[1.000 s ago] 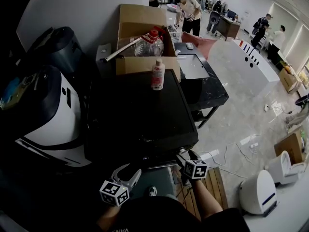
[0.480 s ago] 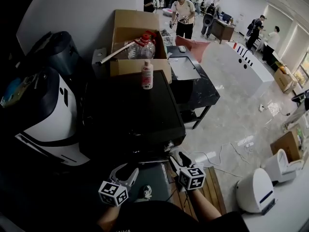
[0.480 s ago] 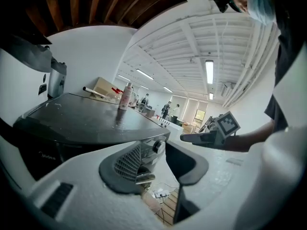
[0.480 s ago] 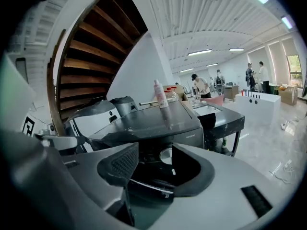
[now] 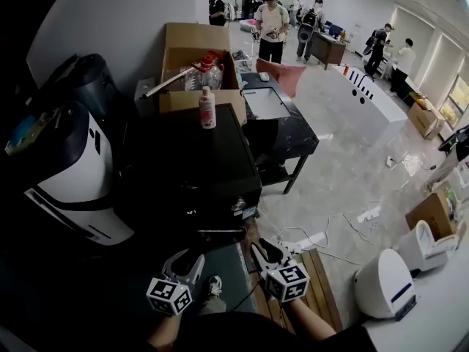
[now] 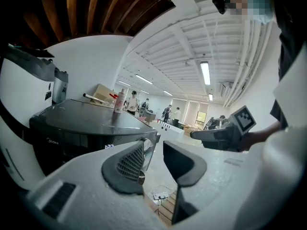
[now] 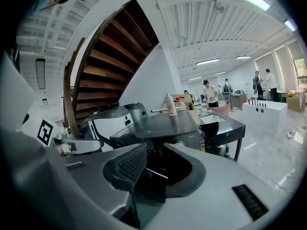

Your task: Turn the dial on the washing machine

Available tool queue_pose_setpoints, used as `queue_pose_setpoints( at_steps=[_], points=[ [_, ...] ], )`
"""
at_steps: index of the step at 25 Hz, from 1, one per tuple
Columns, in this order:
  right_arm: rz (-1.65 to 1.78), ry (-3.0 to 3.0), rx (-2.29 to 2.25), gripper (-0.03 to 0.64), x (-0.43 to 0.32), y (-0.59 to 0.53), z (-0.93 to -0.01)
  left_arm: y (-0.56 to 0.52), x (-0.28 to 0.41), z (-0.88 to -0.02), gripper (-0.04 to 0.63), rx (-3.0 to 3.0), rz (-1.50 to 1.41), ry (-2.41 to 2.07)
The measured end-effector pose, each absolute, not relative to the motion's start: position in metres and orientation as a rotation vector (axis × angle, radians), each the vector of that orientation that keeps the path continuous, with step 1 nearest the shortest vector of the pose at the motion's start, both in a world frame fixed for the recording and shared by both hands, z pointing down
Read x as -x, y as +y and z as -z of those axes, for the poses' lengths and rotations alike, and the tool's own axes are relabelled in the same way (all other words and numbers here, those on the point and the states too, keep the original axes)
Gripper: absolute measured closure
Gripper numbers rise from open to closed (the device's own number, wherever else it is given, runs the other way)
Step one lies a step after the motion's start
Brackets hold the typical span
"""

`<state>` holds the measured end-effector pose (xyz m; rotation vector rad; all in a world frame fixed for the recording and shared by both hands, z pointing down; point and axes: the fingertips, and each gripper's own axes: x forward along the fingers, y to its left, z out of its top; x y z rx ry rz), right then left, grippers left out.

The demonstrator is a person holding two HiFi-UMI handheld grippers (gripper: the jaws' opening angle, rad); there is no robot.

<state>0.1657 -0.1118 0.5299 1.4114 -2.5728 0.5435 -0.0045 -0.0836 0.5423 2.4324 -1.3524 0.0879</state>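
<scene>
The black washing machine (image 5: 183, 167) stands in the middle of the head view, its silver dial (image 5: 238, 205) at the front right corner. My left gripper (image 5: 183, 259) and right gripper (image 5: 262, 251) hang in front of the machine, both short of it. In the left gripper view the jaws of my left gripper (image 6: 154, 150) are closing with nothing between them, and the dial (image 6: 147, 145) peeks out behind the left pad. The jaws of my right gripper (image 7: 154, 152) are closing to a narrow gap, also on nothing, with the dial (image 7: 178, 144) beyond them.
A pink-labelled bottle (image 5: 208, 108) stands on the machine's far edge, in front of an open cardboard box (image 5: 194, 57). A white and black appliance (image 5: 66, 174) sits to the left and a black table (image 5: 282, 127) to the right. Wooden slats (image 5: 322, 284) lie underfoot. People stand far back.
The view has pulled back, so the machine's front edge now lies farther from both grippers. Both pairs of jaws have narrowed, the right pair more.
</scene>
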Motion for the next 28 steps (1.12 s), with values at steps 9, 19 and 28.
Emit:
queue_pose_setpoints(
  at_steps=[9, 19, 28],
  points=[
    [-0.490, -2.644, -1.350, 0.617, -0.181, -0.040, -0.515, -0.011, -0.019, -0.538, 0.551, -2.439, -0.089, -1.430],
    [-0.478, -2.655, -1.339, 0.618, -0.191, 0.009, -0.515, 0.038, -0.034, -0.541, 0.584, -2.441, -0.101, -1.452],
    [-0.440, -2.643, -1.353, 0.618, -0.204, 0.032, -0.514, 0.068, -0.041, -0.545, 0.584, -2.435, -0.118, -1.464]
  ],
)
